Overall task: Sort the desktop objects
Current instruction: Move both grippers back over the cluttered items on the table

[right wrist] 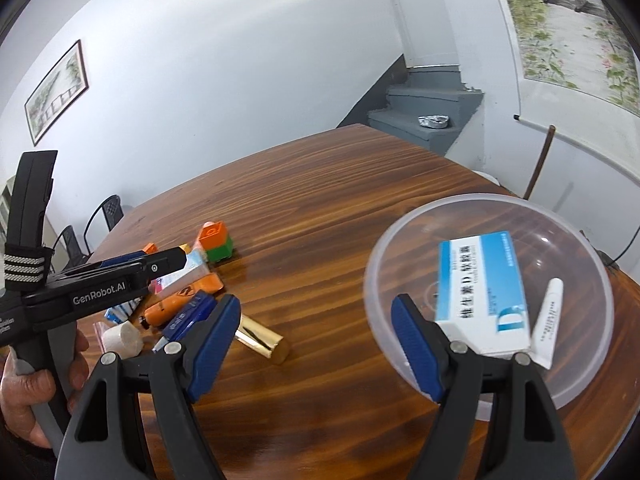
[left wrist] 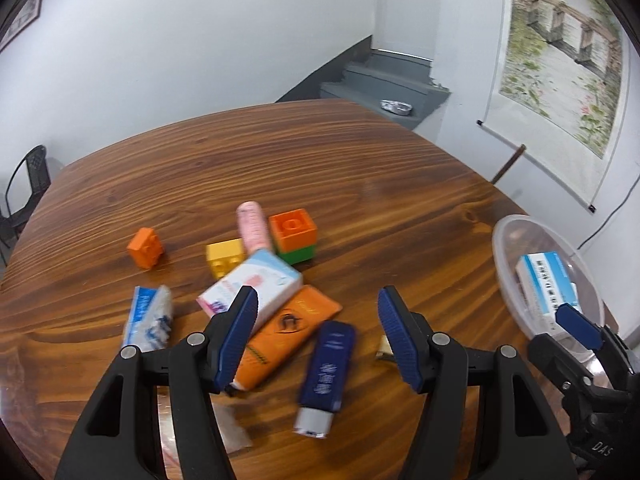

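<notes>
Grained wood table [left wrist: 360, 184]; clear round plastic bowl [right wrist: 400, 256]; ribbed tools empty.

Left wrist cam: rides the left gripper [left wrist: 316, 328], tilted down over the near edge of the wooden worktop [left wrist: 320, 152], close above the clutter of boxes and blocks [left wrist: 256, 280]; clear plastic bowl [left wrist: 516, 276] at its right margin.
Right wrist cam: rides the right gripper [right wrist: 316, 340], shallower tilt, bowl [right wrist: 384, 264] close in front, left gripper seen side-on at left.
Shared: clutter, bowl, worktop's far edge, grey stairs [left wrist: 384, 80], hanging scroll painting [left wrist: 568, 48].
</notes>
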Tool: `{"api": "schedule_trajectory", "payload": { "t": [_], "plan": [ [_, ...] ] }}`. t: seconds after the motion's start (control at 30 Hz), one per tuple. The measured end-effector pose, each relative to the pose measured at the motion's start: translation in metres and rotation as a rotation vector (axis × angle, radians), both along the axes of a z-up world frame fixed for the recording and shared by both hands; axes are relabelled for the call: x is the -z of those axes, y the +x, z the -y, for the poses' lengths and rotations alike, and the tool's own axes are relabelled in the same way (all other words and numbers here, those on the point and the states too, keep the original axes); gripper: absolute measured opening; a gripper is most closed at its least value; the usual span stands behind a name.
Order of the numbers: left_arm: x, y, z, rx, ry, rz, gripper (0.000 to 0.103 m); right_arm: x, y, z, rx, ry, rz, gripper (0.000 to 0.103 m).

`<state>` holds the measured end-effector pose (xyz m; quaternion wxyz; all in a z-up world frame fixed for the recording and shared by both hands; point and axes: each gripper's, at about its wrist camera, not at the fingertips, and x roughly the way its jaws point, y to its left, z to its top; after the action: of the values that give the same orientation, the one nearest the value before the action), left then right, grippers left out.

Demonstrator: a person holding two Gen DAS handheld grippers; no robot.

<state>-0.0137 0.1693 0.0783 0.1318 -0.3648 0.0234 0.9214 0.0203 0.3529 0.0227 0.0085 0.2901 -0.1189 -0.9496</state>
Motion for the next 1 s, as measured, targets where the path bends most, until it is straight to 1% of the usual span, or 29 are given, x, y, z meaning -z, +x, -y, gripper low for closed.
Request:
{"api": "schedule_trajectory", "payload": {
  "t": [0.13, 0.3, 0.73, 1.0],
  "plan": [
    [0.002, -0.006, 0.027, -0.059, 0.008, 0.014, 0.066, 0.003, -0.005, 0.016, -0.046, 0.007, 0.007, 0.081],
    [0.004, -0.012, 0.053, -0.108, 0.011, 0.024, 0.066, 0.008, -0.013, 0.032, -0.110, -0.007, 0.026, 0.081],
    [0.030, -0.034, 0.114, -0.239, -0.035, 0.097, 0.066, 0.021, -0.035, 0.051, -0.176, 0.022, 0.084, 0.081],
    [0.043, -0.043, 0.123, -0.255, -0.031, 0.144, 0.066, 0.028, -0.052, 0.054, -0.189, 0.038, 0.128, 0.081]
  ]
}}
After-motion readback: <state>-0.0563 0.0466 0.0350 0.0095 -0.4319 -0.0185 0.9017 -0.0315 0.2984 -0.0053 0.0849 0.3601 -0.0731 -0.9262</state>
